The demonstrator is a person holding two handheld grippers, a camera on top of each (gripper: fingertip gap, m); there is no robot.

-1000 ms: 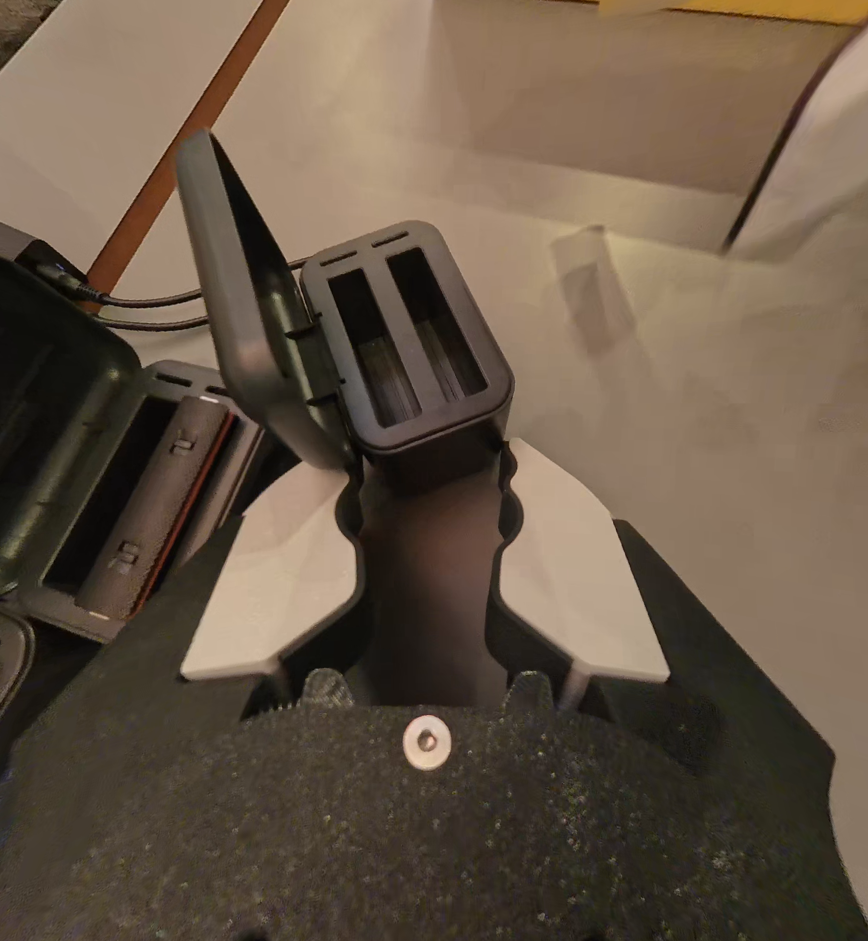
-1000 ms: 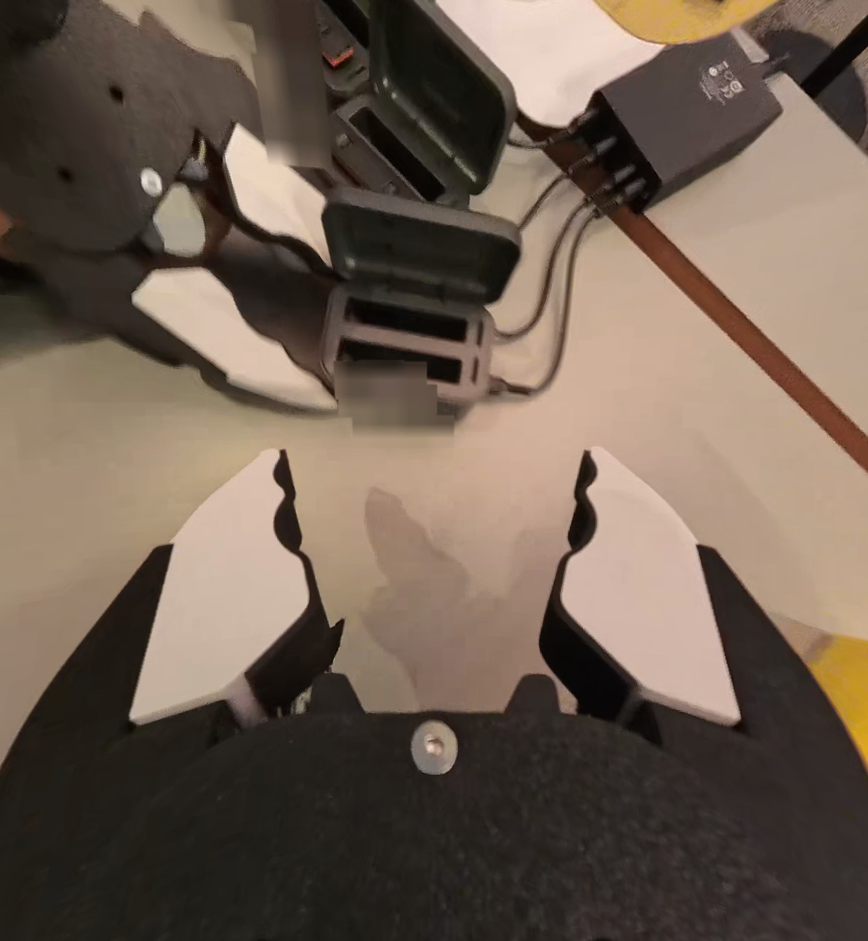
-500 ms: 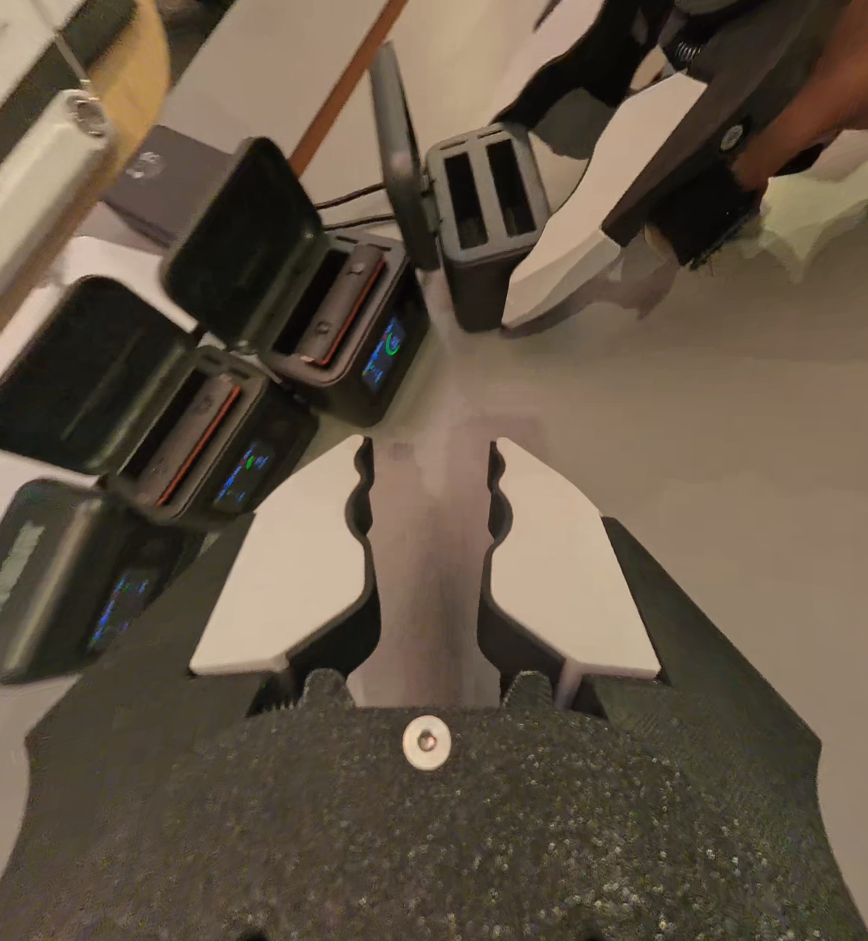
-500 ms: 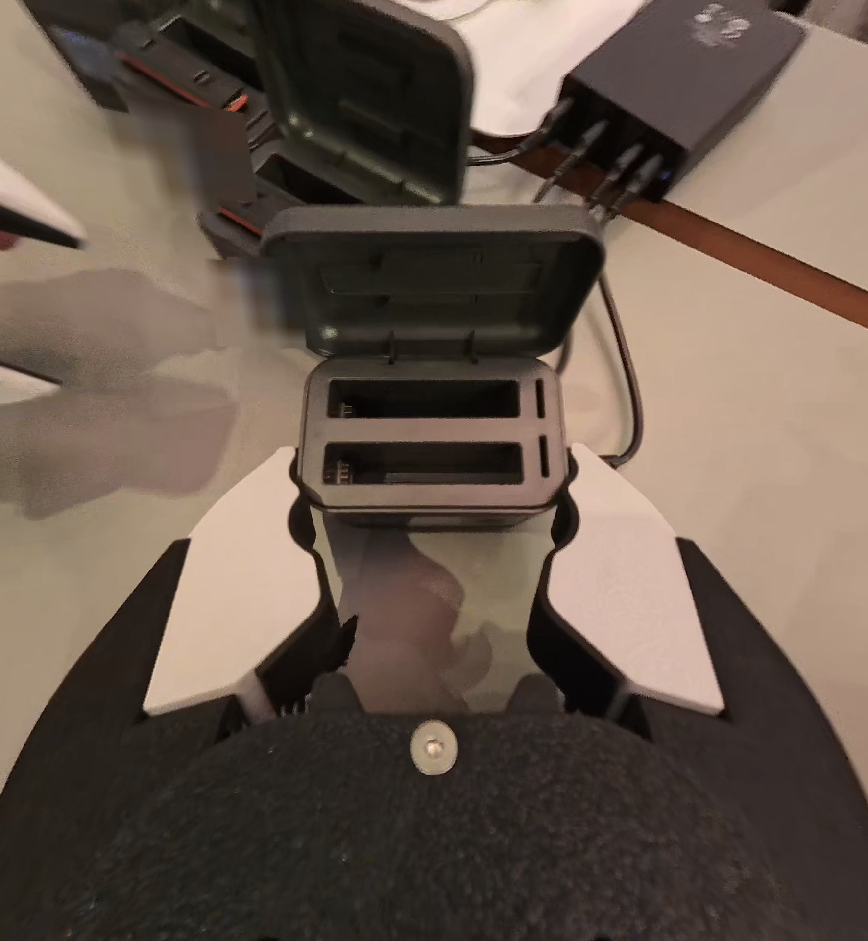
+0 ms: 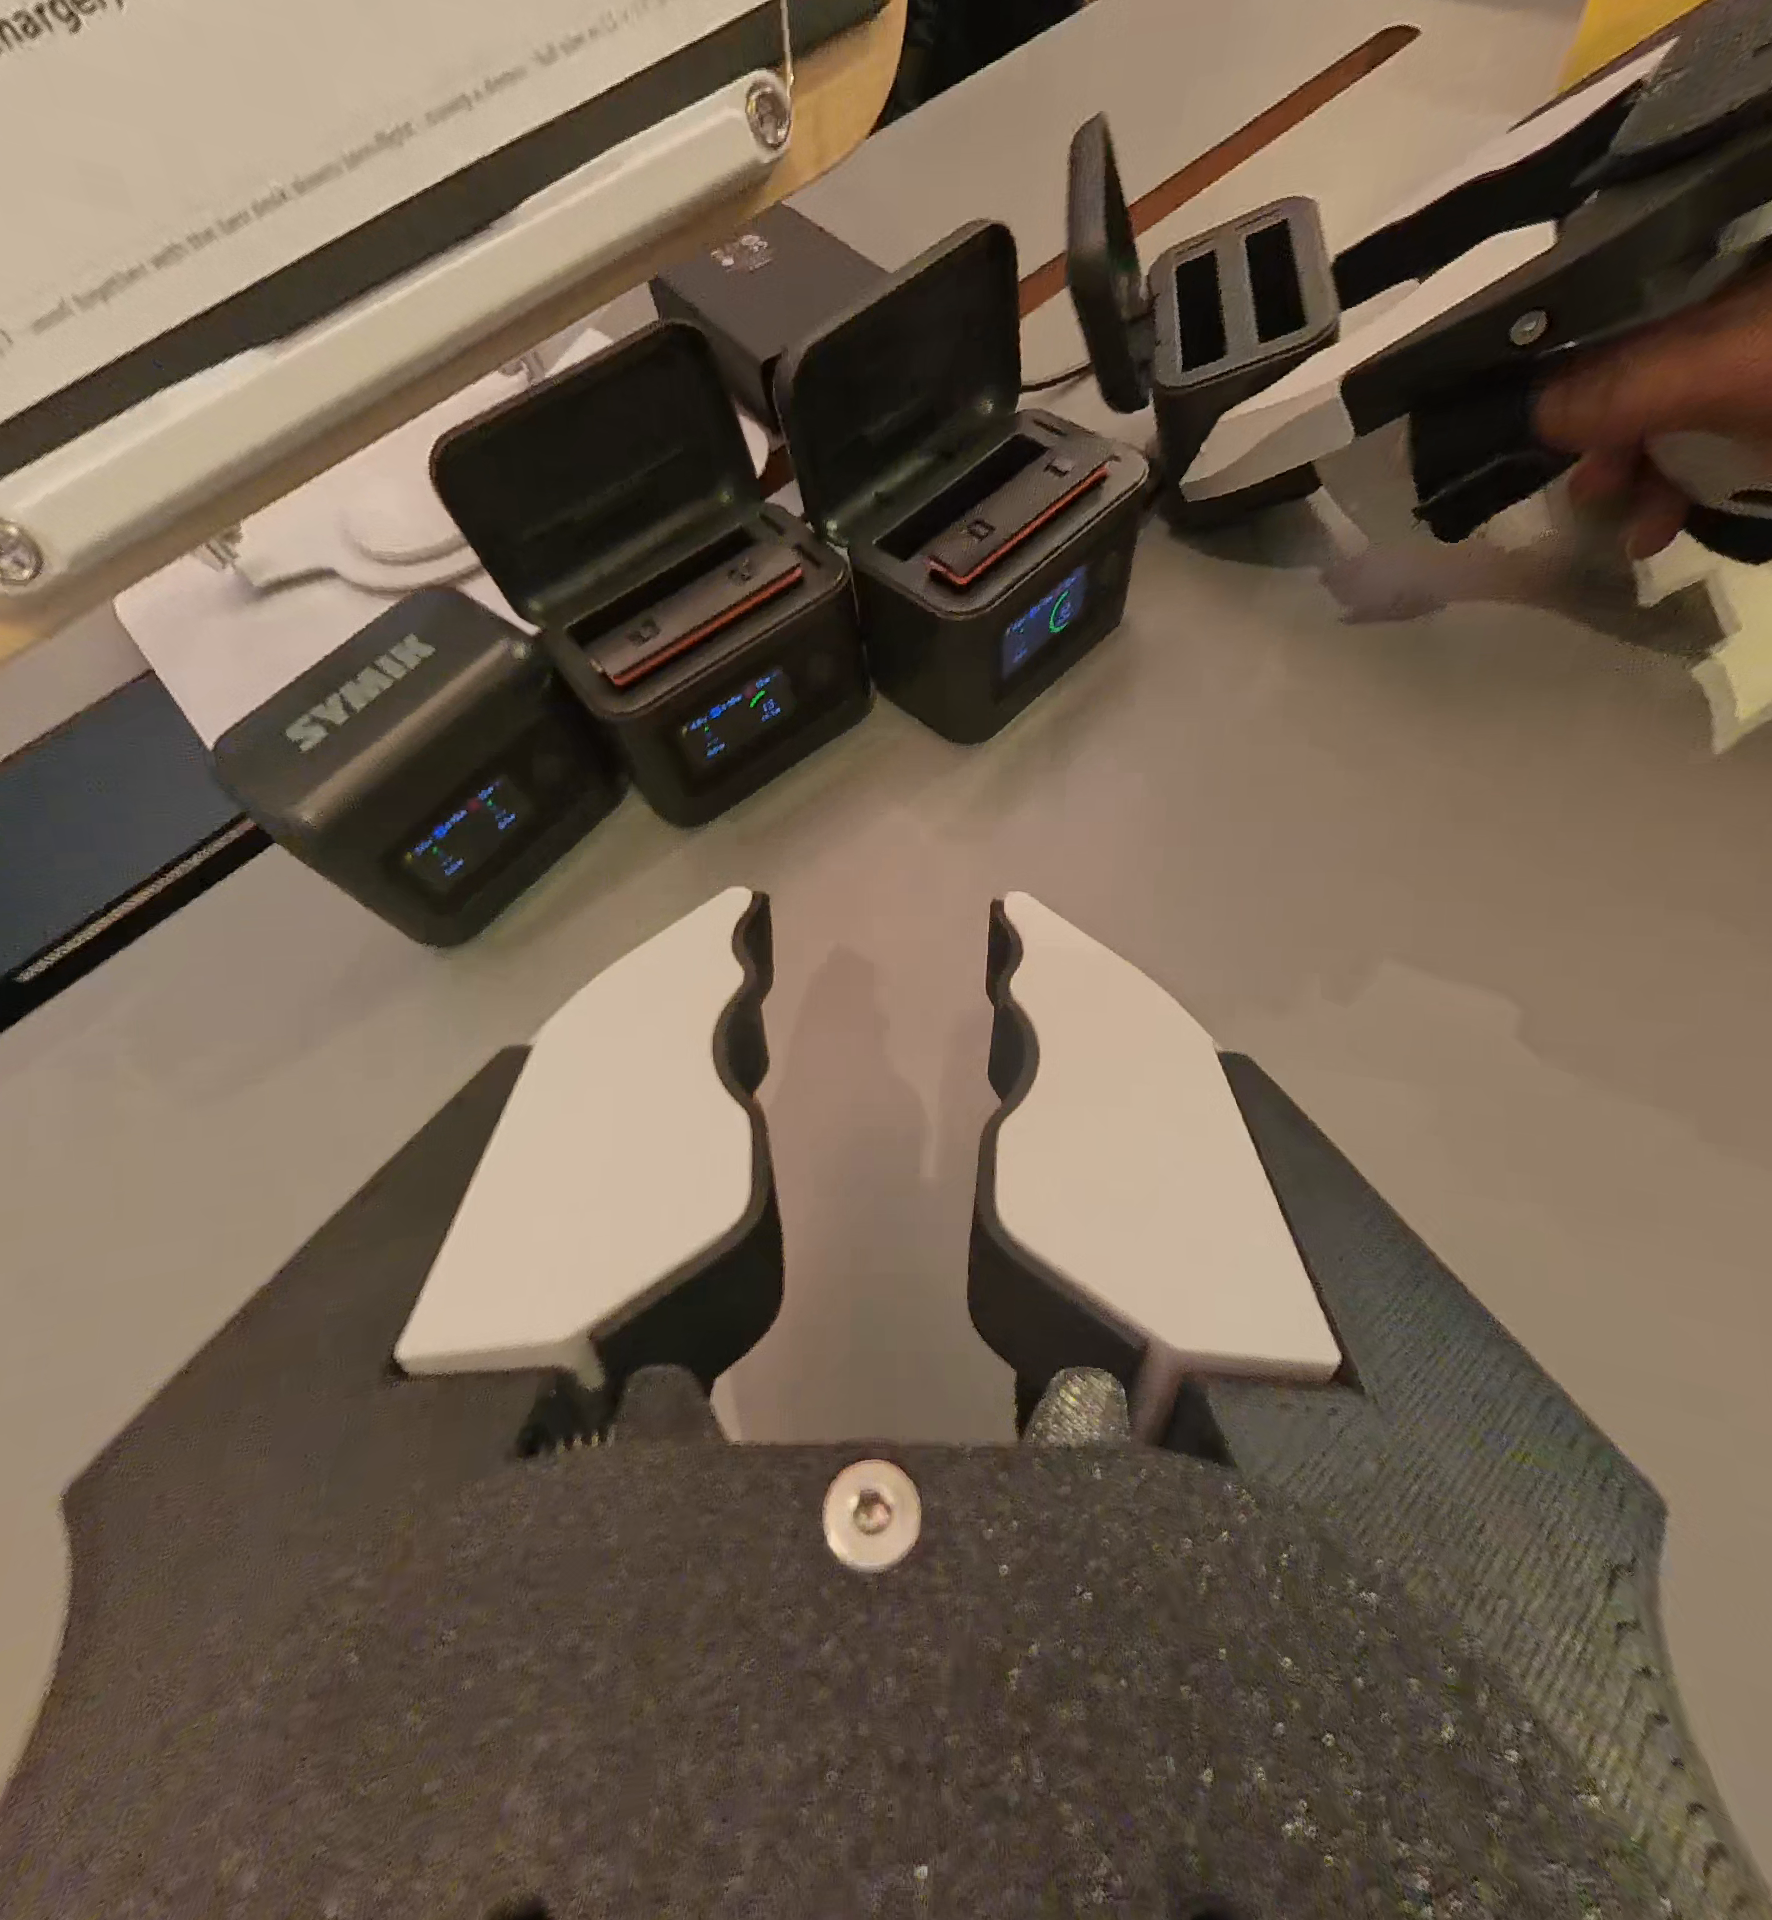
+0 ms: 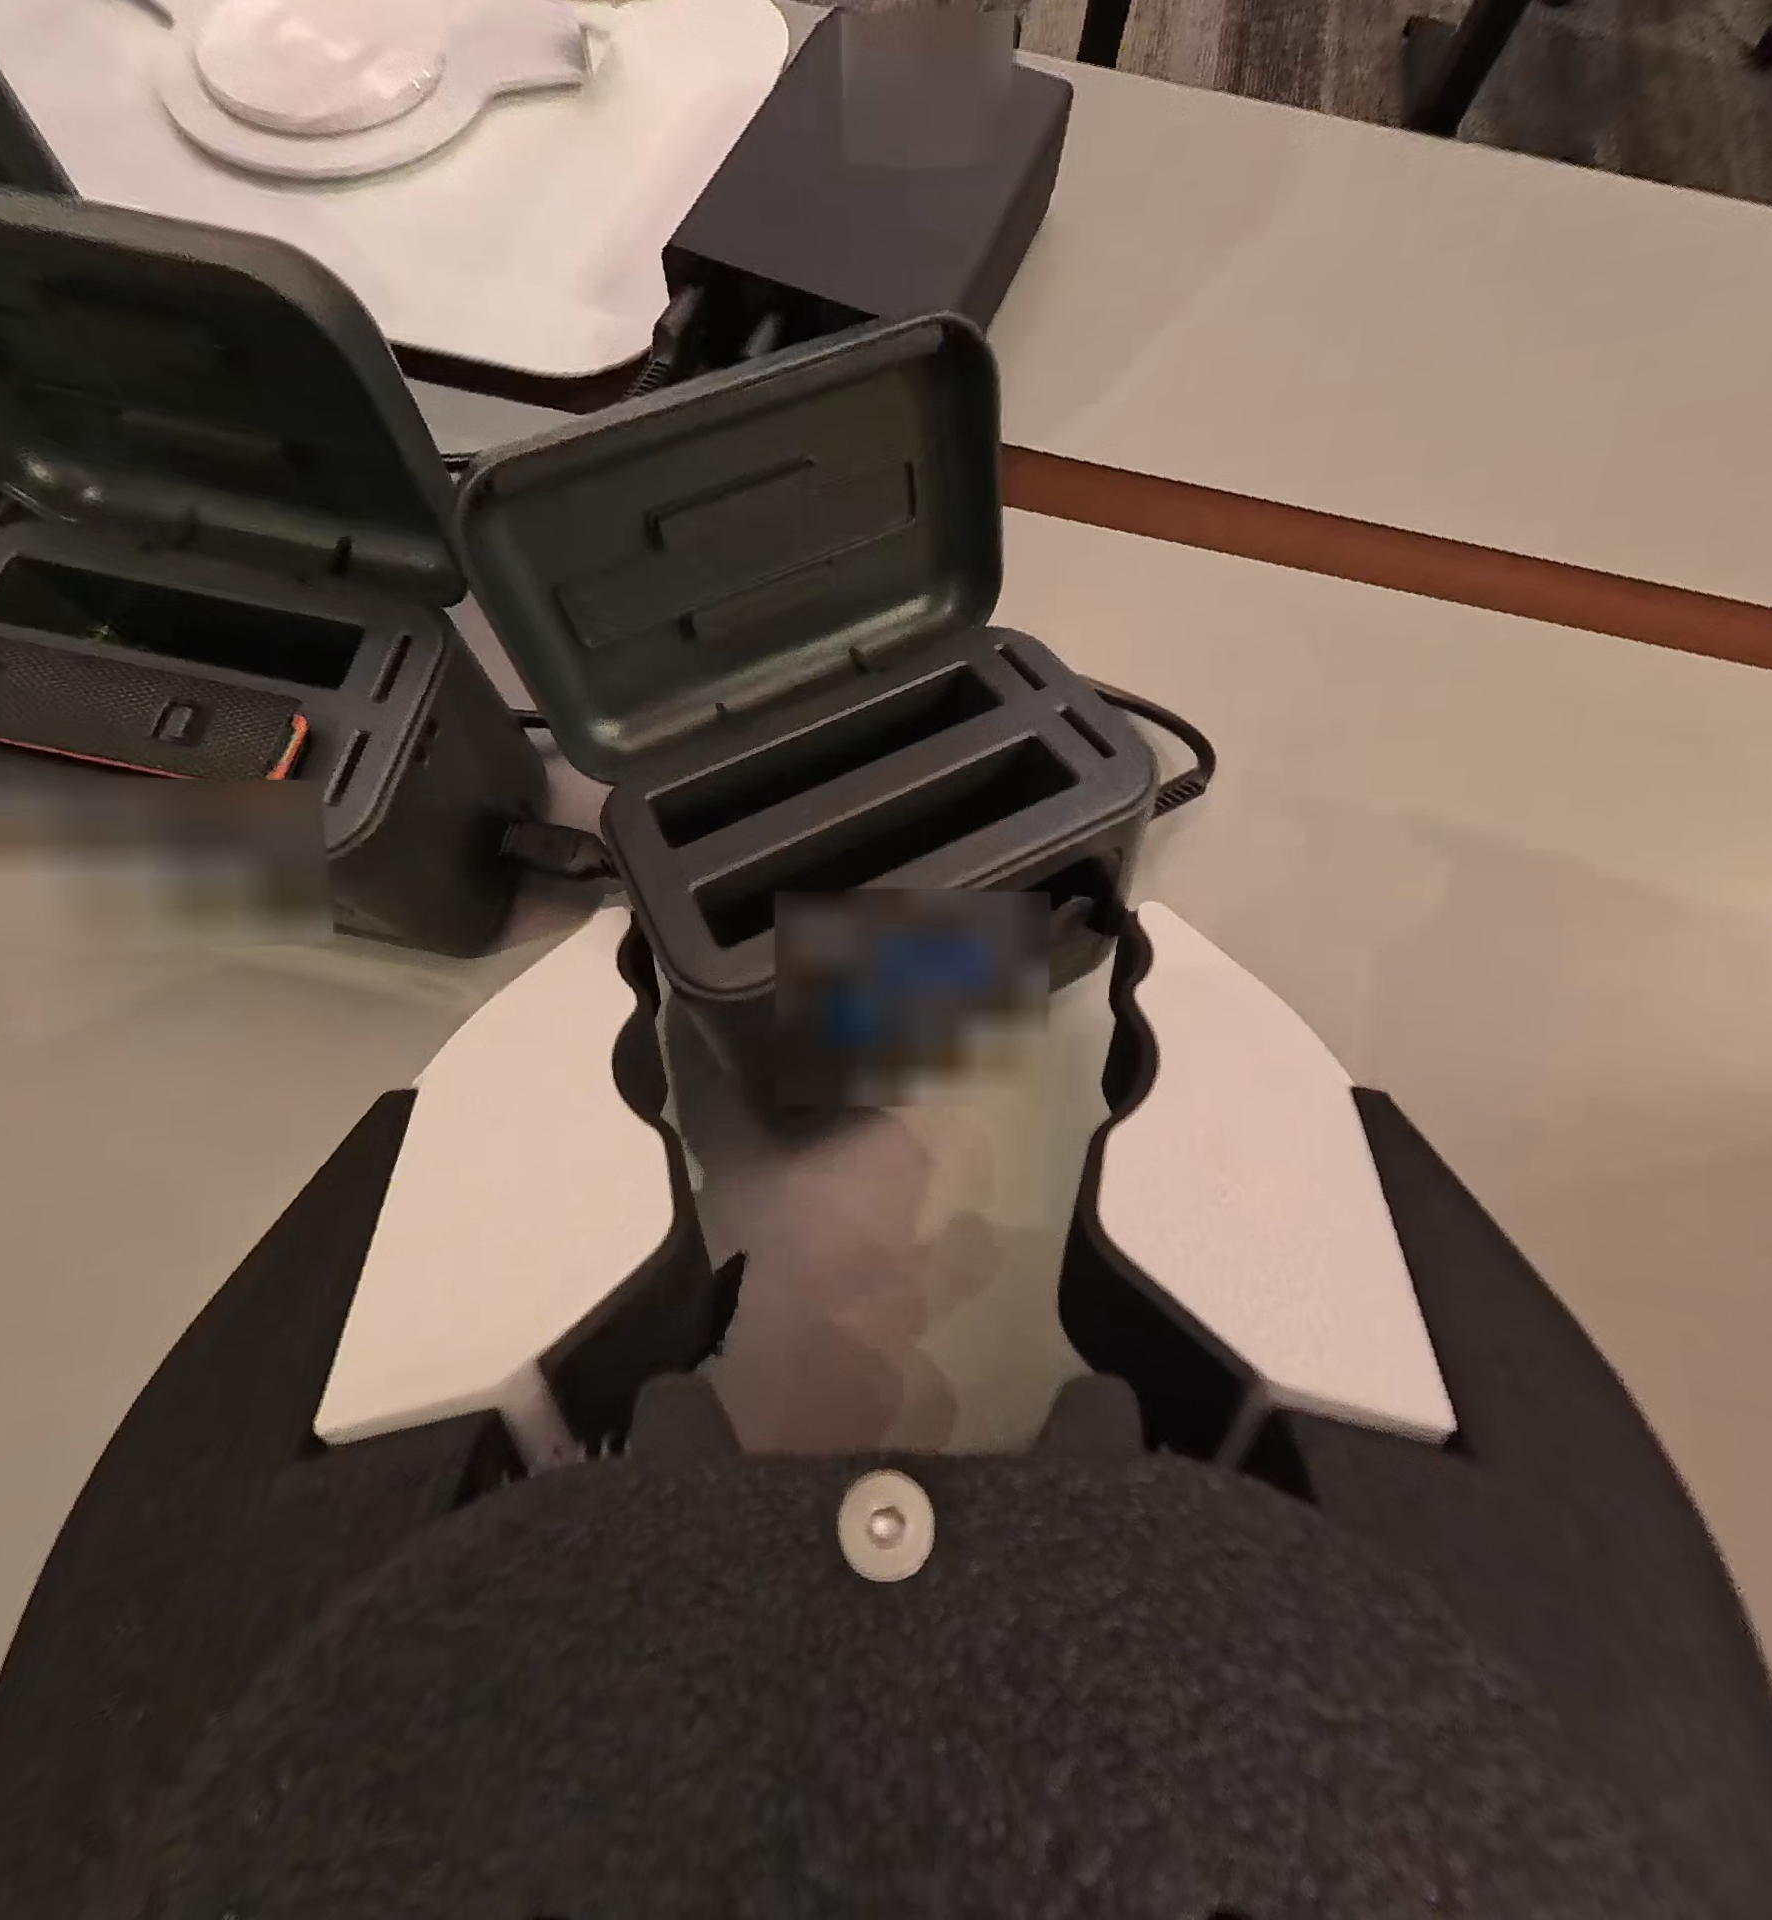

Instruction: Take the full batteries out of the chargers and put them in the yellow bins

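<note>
Right gripper [image 6: 877,997] has its jaws clamped on the sides of the empty charger [image 6: 892,831], lid up, both slots bare, at the far right of the row. Left gripper [image 5: 874,1023] hovers over the grey tabletop [image 5: 1329,883], jaws parted and holding nothing. Two open chargers [image 5: 716,665] [image 5: 1007,571] each show an orange-edged battery [image 5: 700,623] seated; a fourth charger [image 5: 414,769] sits lid down

Four chargers [image 5: 726,665] abreast on table [image 5: 1277,883]
</note>
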